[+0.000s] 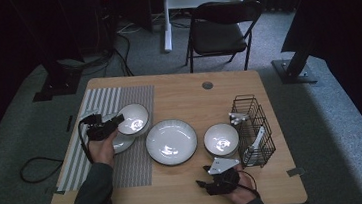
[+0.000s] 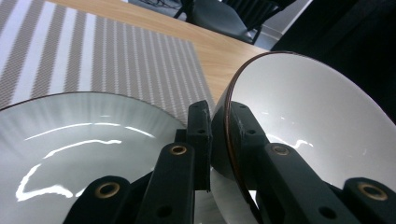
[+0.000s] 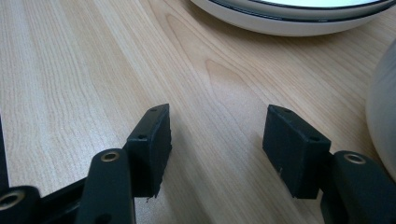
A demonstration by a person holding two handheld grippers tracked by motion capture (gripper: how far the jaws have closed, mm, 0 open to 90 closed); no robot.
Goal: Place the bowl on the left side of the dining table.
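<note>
My left claw (image 2: 218, 140) pinches the rim of a tilted bowl (image 2: 308, 126) above a plate (image 2: 70, 140); my right claw (image 3: 217, 140) rests open over the bench (image 3: 93, 70)

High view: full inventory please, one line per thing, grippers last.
Table: 1, light wood, centre.
Placemat: 1, grey and white striped, table's left part.
Held bowl: 1, white with dark rim, tilted above the mat, rim clamped in the left gripper.
Small plate: 1, white, on the mat under that bowl.
Large plate: 1, white, dark rim, table centre.
Bowls: white, stacked right of the large plate; count unclear.
Wire rack: 1, black, right side, white utensils inside.
Chair: 1, black, behind the table.
Left gripper: black, shut on the bowl rim.
Right gripper: black, open, over bare wood.
</note>
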